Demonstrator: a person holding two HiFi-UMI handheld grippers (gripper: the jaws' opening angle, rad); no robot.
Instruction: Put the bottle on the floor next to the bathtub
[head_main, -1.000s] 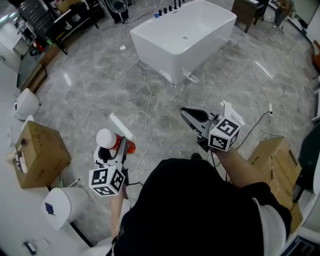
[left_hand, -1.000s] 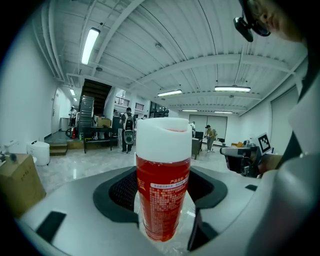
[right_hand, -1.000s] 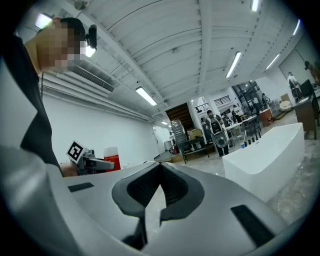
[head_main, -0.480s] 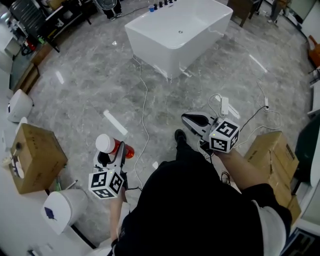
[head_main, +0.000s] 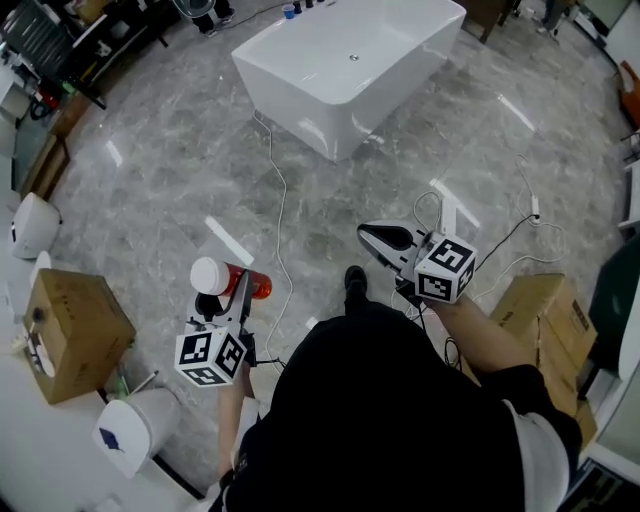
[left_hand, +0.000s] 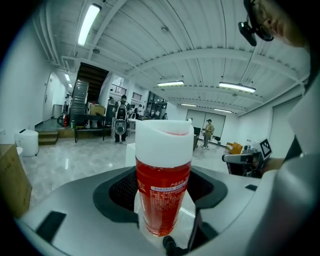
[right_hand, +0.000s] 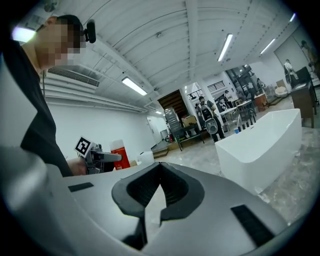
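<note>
Carrying step: the left claw (head_main: 235, 295) grips the bottle (head_main: 212, 276), well short of the bathtub (head_main: 340, 70) at twelve o'clock; the right claw (head_main: 375, 235) is closed and empty. Next, I judge, comes approaching and lowering it to the floor (head_main: 180, 180).

Bottle (left_hand: 163, 185) label print unreadable; bathtub (head_main: 300, 110) far corner cut off.

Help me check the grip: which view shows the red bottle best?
Left gripper view: the red bottle fills the centre, clamped between the jaws, white cap and label clear. Head view shows it small from above; right gripper view shows it tiny at the left.
</note>
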